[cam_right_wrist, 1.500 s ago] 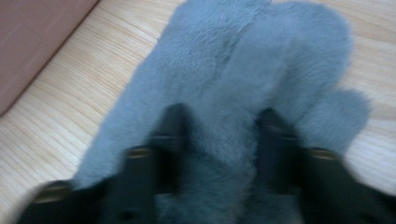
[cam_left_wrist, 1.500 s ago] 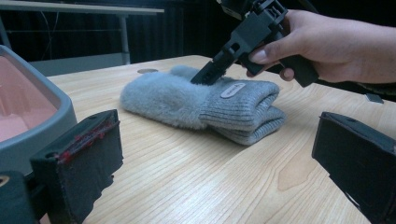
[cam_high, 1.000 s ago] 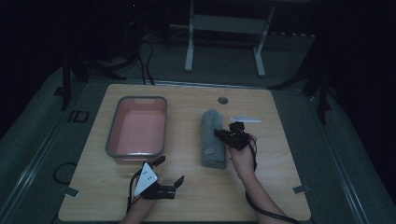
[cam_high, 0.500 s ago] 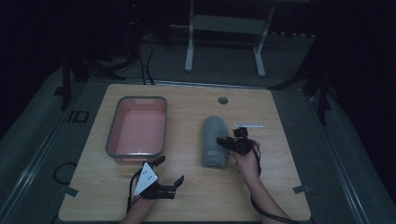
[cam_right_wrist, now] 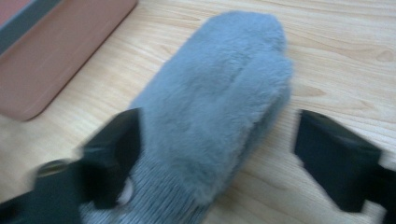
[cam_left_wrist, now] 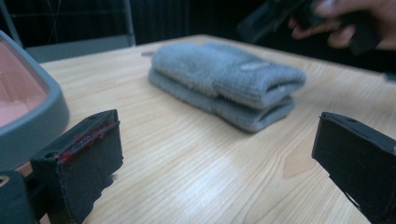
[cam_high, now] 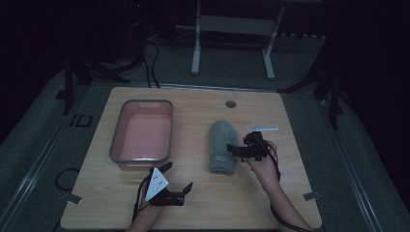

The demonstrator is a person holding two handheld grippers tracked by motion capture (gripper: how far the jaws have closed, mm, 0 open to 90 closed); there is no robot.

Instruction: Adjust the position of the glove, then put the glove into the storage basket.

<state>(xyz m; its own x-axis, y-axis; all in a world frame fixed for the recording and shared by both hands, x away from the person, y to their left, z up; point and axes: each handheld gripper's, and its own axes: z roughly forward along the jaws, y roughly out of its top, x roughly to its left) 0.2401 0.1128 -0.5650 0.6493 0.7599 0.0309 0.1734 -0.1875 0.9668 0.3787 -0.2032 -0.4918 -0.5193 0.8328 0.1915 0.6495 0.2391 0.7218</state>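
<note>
Jaws on your right gripper [cam_high: 235,149] have just been opening and now stand spread wide, with the grey mitten [cam_high: 223,146] lying between them but not pinched: in the right gripper view the left pad sits just against the fuzzy side of the mitten [cam_right_wrist: 219,93] near its ribbed cuff, while the right pad is clear of it over bare wood. Your right hand [cam_high: 263,163] holds that gripper low over the desk [cam_high: 203,203], pointing across toward the mitten from its right side. The mitten lies flat on the desk a little right of centre, lengthwise away from you, with its cuff end nearest you and its rounded tip farther off. In the left gripper view it reads as a folded or doubled pair, one layer on top of the other, with a small pale tag on the upper cuff [cam_left_wrist: 253,66]. Your left gripper [cam_high: 178,183] rests near the front edge of the desk, its jaws also spread apart with nothing between them, only wood grain showing in the gap. Just beyond it sits the pink tub [cam_high: 117,140] with a grey rim, well apart from the mitten, on the left half of the desk. A thin pale strip [cam_high: 262,128] lies on the desk just beyond your right hand, and a small round grommet hole [cam_high: 230,104] shows near the far edge.
</note>
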